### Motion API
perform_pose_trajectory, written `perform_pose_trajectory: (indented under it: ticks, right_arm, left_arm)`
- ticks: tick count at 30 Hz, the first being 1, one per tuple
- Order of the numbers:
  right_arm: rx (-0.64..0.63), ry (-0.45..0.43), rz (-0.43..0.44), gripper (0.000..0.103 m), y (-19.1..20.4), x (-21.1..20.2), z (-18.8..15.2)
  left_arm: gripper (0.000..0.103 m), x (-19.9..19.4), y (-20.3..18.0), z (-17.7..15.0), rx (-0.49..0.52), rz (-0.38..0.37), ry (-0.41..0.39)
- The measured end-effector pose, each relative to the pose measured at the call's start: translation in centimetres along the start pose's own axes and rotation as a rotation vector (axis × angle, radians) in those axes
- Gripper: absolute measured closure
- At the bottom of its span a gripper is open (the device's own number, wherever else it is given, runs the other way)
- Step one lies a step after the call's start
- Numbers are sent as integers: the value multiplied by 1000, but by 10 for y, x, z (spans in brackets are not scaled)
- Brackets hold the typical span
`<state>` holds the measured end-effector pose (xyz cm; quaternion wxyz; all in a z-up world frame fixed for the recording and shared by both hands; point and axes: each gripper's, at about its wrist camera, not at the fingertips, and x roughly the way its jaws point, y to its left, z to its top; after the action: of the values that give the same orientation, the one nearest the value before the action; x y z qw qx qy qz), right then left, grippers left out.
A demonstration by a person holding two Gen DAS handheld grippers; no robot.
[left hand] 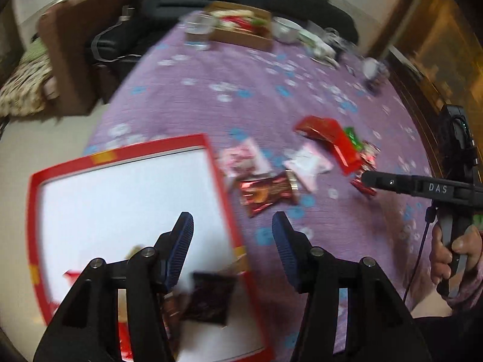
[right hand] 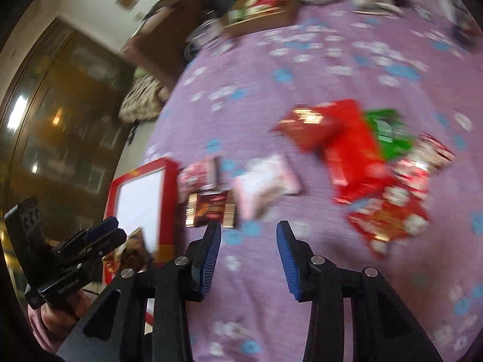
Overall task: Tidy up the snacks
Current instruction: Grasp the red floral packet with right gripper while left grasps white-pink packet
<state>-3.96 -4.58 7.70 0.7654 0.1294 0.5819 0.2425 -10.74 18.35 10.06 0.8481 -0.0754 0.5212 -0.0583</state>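
A red box with a white inside [left hand: 120, 205] lies at the table's near left and holds a dark snack packet [left hand: 211, 298]; it also shows in the right wrist view [right hand: 169, 181]. My left gripper [left hand: 232, 232] is open and empty over the box's right rim. Loose snacks lie on the purple cloth: a brown foil packet [left hand: 265, 193], pink packets [left hand: 244, 160], a red box [left hand: 335, 138] and red packets [right hand: 389, 220]. My right gripper [right hand: 249, 241] is open and empty above the cloth, short of the brown packet [right hand: 211, 208] and a pink packet [right hand: 265, 184].
A cardboard tray of snacks [left hand: 241, 27], glasses and bowls stand at the table's far edge. A brown chair [left hand: 75, 60] and dark sofa stand beyond the table. The table drops off at the left beside the red box.
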Motion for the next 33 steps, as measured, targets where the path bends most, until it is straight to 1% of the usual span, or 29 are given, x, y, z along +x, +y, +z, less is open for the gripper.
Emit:
perform_pose_trajectory:
  ticks: [5, 8, 10, 14, 18, 19, 23, 27, 28, 31, 33]
  right_arm:
    - [125, -50, -54, 61, -52, -29, -16]
    - [189, -69, -77, 61, -76, -41, -28]
    - [226, -76, -89, 61, -90, -48, -35]
    - [274, -79, -97, 61, -106, -52, -42]
    - [279, -65, -97, 60, -105, -45, -38]
    - [272, -56, -102, 57, -102, -41, -36]
    - [245, -17, -126, 57, -91, -23, -22]
    - [247, 6, -171, 55, -87, -8, -9]
    - [264, 20, -176, 55, -88, -2, -5]
    - [287, 39, -191, 55, -89, 9, 0]
    - [255, 13, -226, 56, -84, 11, 3]
  left_arm:
    - [50, 24, -35, 17, 90, -48, 46]
    - [50, 36, -53, 23, 135, -75, 70]
    - [50, 43, -66, 26, 164, -98, 84]
    - [50, 52, -82, 29, 205, -119, 107]
    - [50, 54, -83, 32, 210, -122, 115]
    - [50, 54, -82, 32, 209, -116, 114]
    - [50, 54, -73, 31, 212, -62, 106]
    - [50, 51, -69, 32, 223, -31, 88]
    - [49, 51, -68, 32, 223, -29, 86]
    - [42, 51, -68, 34, 232, -19, 75]
    - [41, 53, -70, 36, 248, -15, 72]
